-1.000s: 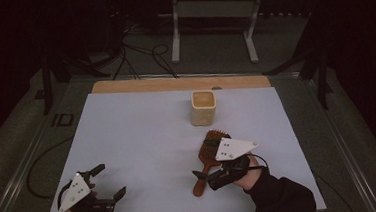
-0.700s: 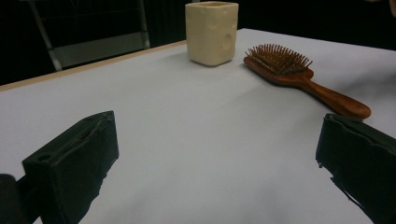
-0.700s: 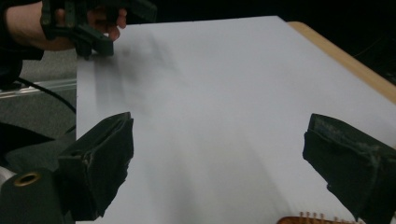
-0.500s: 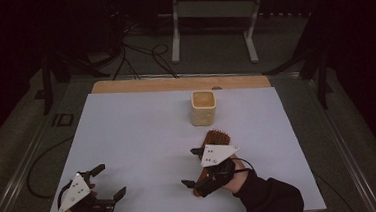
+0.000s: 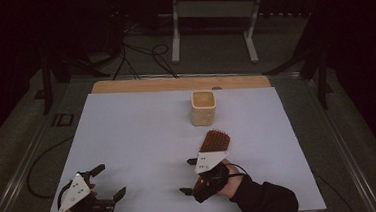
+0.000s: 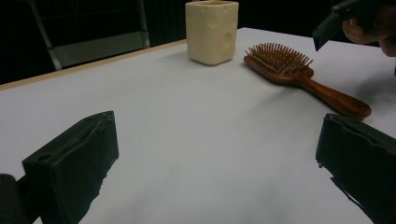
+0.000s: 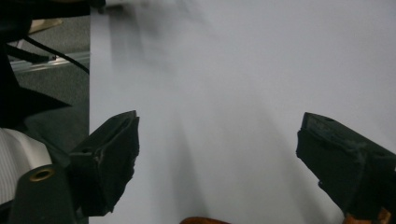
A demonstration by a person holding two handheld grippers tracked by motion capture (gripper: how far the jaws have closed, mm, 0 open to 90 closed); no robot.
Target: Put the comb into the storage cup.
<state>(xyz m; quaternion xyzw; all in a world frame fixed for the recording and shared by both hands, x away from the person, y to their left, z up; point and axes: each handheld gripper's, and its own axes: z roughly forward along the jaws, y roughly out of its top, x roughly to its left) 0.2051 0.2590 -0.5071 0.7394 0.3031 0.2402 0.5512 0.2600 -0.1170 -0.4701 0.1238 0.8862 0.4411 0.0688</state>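
Right gripper (image 5: 190, 177) hangs over the hairbrush (image 5: 213, 143) handle, jaws wide but just closing a touch, gripping nothing; brush head beyond it, cup (image 5: 203, 107) farther on. Left gripper (image 5: 106, 182) gapes empty, well apart.

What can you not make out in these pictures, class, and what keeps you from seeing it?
- Hairbrush handle, high view: covered by the right gripper.
- Cup contents, high view: too small and dark.
- Hairbrush, right gripper view: cut off by the bottom edge.
- Table's far part, right gripper view: blurred.
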